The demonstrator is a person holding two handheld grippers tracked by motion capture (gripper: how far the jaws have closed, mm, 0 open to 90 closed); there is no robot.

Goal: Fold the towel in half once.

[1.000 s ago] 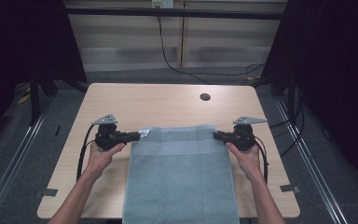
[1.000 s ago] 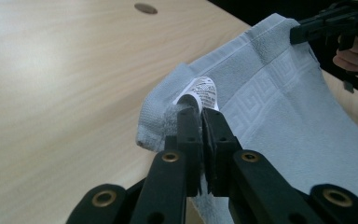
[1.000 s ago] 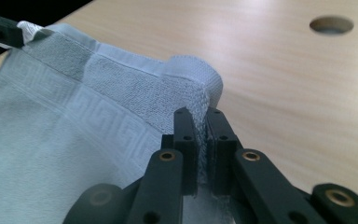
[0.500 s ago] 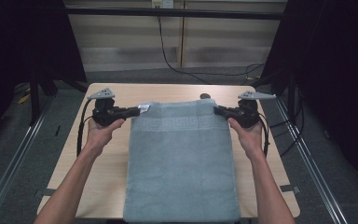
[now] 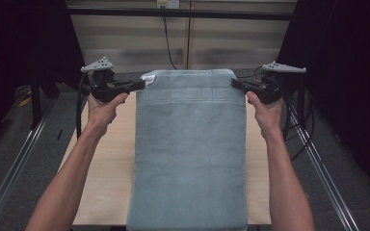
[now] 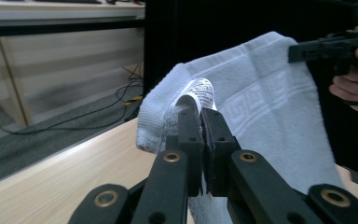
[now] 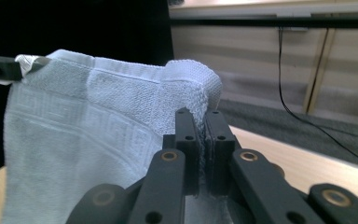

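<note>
Towel (image 5: pixel 191 144) held up by both top corners, hanging over middle of table (image 5: pixel 107 168), lower end reaching past near edge at 6 o'clock. Left gripper (image 5: pixel 139 84) at 10 o'clock, jaws pressed together on left corner beside white label (image 6: pixel 200 91). Right gripper (image 5: pixel 237 85) at 2 o'clock, jaws likewise closed tight on right corner. Top hem stretched flat between them; woven band pattern just below hem. Hands (image 5: pixel 102 108) well apart.

Left gripper (image 5: pixel 142 84) and right gripper (image 5: pixel 234 83) raised and carried farther from the person, towel (image 5: pixel 191 144) top edge lifted off counter (image 5: pixel 107 159), now hanging stretched between them
</note>
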